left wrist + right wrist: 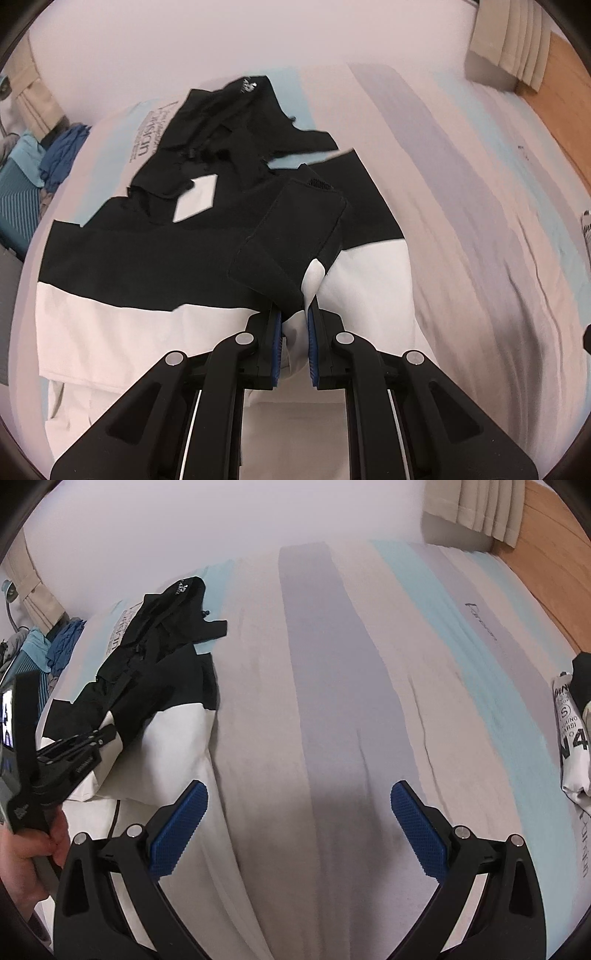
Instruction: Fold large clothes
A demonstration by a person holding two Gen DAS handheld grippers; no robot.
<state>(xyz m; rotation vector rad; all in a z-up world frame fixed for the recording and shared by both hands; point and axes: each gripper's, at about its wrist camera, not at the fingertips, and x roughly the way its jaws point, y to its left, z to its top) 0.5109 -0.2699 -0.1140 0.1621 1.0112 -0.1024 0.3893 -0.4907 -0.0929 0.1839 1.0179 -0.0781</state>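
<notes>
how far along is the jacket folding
Partway. Done: the black and white jacket lies on the striped bed cover with part already turned in. In hand: the left gripper is shut on a sleeve laid over the body. Left: the right gripper is open and empty; the hood end looks rumpled.

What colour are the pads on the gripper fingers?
Blue, with a fine grid texture; clearest on the open right gripper in the right wrist view.

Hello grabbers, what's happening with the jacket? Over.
Left gripper shut on black-and-white jacket sleeve. Right gripper open, empty, over striped bedspread. Folded clothes at bed edge, not in the way.
</notes>
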